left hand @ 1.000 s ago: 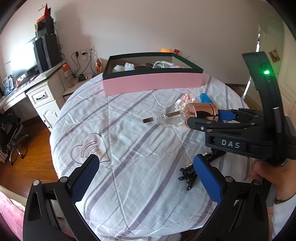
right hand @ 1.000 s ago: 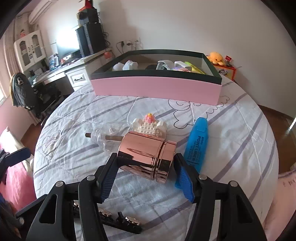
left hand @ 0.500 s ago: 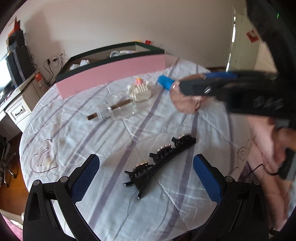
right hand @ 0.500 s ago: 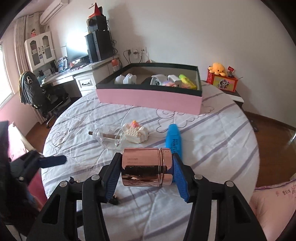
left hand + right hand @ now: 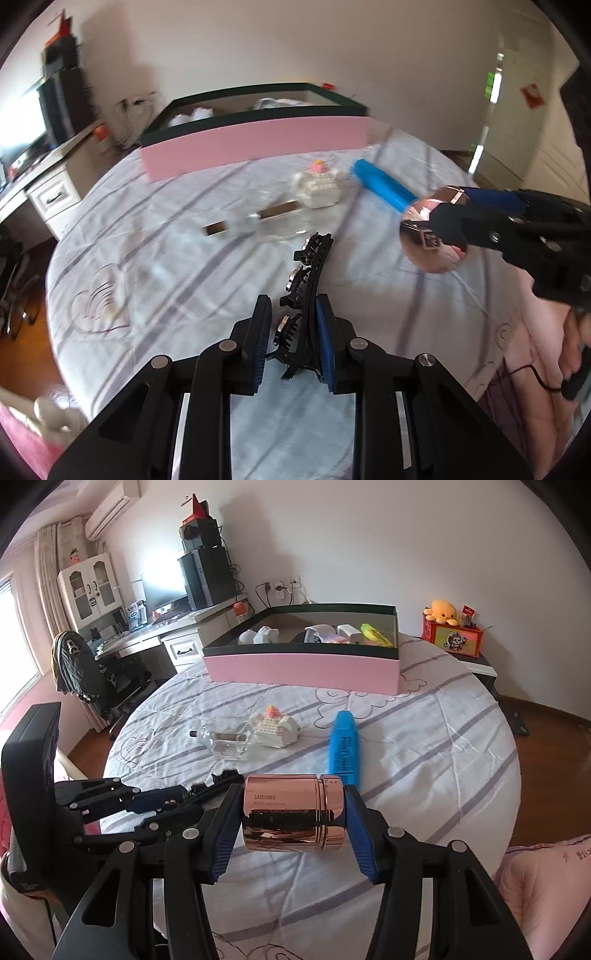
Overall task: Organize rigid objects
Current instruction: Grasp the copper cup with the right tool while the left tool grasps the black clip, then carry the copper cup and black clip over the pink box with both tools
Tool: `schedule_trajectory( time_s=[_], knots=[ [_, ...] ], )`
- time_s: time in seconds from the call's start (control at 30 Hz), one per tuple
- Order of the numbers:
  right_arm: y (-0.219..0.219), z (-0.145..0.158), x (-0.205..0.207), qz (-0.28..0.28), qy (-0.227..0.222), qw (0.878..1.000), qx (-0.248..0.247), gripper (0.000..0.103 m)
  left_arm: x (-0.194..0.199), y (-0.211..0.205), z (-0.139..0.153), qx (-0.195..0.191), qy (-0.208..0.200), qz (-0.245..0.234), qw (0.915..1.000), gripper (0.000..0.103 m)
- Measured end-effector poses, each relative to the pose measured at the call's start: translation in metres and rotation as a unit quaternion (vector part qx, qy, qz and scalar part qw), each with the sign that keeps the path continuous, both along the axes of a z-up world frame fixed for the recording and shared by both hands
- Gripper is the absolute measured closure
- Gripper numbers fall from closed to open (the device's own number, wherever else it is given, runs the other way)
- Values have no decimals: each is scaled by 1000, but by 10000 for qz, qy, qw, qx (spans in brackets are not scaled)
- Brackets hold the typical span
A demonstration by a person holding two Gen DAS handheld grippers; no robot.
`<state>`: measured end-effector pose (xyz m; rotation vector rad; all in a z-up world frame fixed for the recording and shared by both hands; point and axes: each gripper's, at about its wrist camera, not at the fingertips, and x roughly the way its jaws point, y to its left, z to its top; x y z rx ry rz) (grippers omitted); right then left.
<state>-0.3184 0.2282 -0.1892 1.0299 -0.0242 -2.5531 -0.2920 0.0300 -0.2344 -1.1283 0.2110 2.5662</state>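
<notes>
My right gripper (image 5: 293, 821) is shut on a rose-gold jar (image 5: 293, 818), held sideways above the bed; the jar also shows in the left wrist view (image 5: 432, 240). My left gripper (image 5: 293, 332) is closed around a black hair clip (image 5: 306, 280) that lies on the striped sheet. A blue highlighter (image 5: 343, 747), a white toy-brick cake (image 5: 275, 727) and a clear glass bottle (image 5: 225, 740) lie beyond. The pink box (image 5: 303, 668) with a dark rim stands at the far side and holds several items.
The round bed (image 5: 424, 738) drops off to a wooden floor on all sides. A desk with a monitor (image 5: 162, 594) and a chair (image 5: 85, 672) stand at the far left. An orange plush on a red box (image 5: 452, 627) is at the far right.
My left gripper has moved in over the black hair clip and closed on it. My right gripper has kept hold of the jar and lifted it back from the other objects.
</notes>
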Motion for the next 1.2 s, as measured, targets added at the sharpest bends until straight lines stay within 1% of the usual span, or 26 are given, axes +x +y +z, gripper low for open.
schedule_trajectory(
  time_s=[0.17,0.23,0.3,0.4,0.47,0.53,0.57,0.63,0.67,0.7,0.73,0.8,0.83,1.0,1.17,1.2],
  knots=[
    [-19,-3,0,249,18,9997,-19,48,-5,-21,1,-126,-8,551,9984,79],
    [-30,-10,-2,357,-34,9994,9,48,-8,-25,0,-95,-35,583,9982,76],
    [-36,-17,-3,377,-65,9992,80,48,-8,-29,0,18,-68,567,9984,76],
    [-40,-19,-2,311,-22,9995,90,47,-10,-32,-2,116,-67,487,9987,74],
    [-42,-20,-2,301,-38,9994,141,47,-11,-30,-3,114,-35,399,9991,64],
    [-44,-23,-2,270,-85,9994,201,47,-12,-26,-4,113,0,294,9995,56],
    [-45,-25,-2,262,-103,9994,215,47,-11,-24,-4,118,25,291,9995,56],
    [-45,-29,-4,251,-155,9993,237,47,-12,-22,-5,125,85,240,9996,56],
    [-45,-31,-5,247,-160,9993,219,47,-13,-22,-6,173,85,233,9995,59],
    [-45,-33,-6,252,-184,9993,221,46,-14,-23,-5,217,88,209,9995,64],
    [-45,-34,-8,243,-186,9993,232,46,-14,-25,-5,250,98,187,9995,74],
    [-46,-36,-10,240,-199,9992,235,46,-14,-27,-5,277,89,165,9994,82],
    [-47,-37,-12,253,-215,9991,255,46,-14,-28,-4,275,95,157,9995,83],
    [-47,-35,-13,299,-186,9989,301,47,-12,-30,-1,338,109,107,9993,83],
    [-47,-26,-7,305,-38,9991,303,47,-11,-33,6,433,147,78,9989,83],
    [-47,-24,-8,335,-80,9990,283,47,-10,-33,8,439,165,67,9989,83]
  ],
)
